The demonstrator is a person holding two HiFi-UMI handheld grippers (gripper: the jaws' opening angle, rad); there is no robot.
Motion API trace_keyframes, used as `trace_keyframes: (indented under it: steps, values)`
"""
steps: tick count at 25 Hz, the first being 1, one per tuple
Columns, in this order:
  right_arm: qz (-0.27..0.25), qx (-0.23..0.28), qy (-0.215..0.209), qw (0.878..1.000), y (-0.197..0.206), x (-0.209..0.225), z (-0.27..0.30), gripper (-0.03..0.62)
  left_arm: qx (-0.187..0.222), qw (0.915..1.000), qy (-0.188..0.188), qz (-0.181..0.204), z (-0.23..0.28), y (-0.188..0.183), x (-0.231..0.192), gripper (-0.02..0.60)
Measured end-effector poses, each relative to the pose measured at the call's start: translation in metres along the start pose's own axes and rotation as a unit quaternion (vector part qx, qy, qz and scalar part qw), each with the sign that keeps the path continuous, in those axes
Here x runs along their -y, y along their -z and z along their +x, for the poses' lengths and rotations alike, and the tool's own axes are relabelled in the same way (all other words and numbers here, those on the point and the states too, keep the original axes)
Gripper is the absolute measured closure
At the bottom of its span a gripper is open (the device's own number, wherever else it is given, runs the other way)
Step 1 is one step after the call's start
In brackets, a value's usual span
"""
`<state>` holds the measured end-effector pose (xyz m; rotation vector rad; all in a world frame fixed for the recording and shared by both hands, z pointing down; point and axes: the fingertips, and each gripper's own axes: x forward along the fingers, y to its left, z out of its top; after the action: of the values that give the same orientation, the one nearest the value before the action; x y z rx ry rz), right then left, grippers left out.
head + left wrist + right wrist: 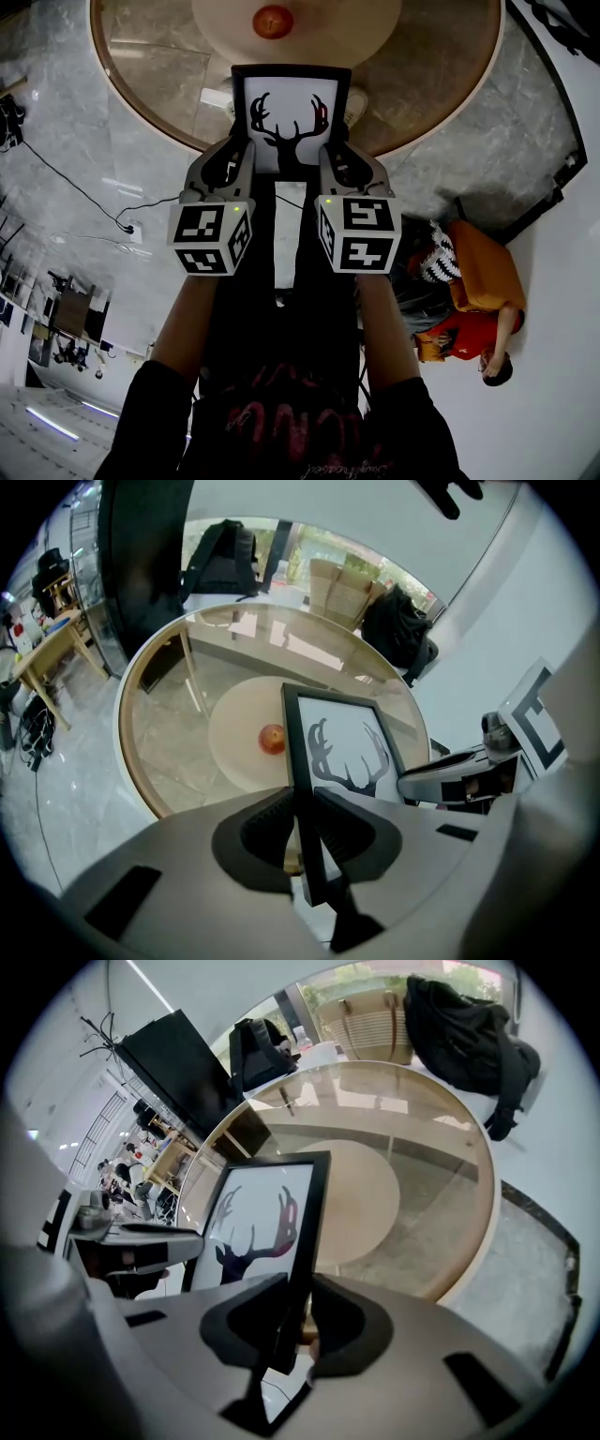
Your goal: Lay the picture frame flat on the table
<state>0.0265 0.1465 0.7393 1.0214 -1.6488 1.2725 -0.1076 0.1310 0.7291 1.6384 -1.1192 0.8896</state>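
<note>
The left gripper [241,155] and right gripper [330,157] are grey, each topped by a white cube [210,237] with black square markers. The dark top [281,417] shows reddish print.

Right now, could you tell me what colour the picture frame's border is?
Black; the picture frame shows best in the head view.

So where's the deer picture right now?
The picture frame is mid head view, over the round table's near edge, clamped between the left hand-held gripper and right hand-held gripper.
</note>
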Motion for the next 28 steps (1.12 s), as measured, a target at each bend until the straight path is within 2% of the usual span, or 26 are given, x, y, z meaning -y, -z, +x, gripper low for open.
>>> trace_keyframes:
  steps: [14, 23, 28]
  values:
    - [-0.009, -0.005, -0.007, 1.0, 0.0012, -0.0015, 0.001, 0.502, -0.02, 0.9998, -0.001, -0.005, 0.0053, 0.0055, -0.0026, 0.509]
    - [-0.012, -0.004, -0.011, 1.0, 0.0011, -0.0017, 0.0011, 0.499, -0.028, 0.9995, 0.006, 0.013, 0.0067, 0.0054, -0.0016, 0.509]
    - [-0.022, 0.003, -0.01, 1.0, -0.0004, -0.0026, -0.0026, 0.499, -0.029, 0.9994, 0.01, 0.018, 0.006, 0.0035, -0.0032, 0.477]
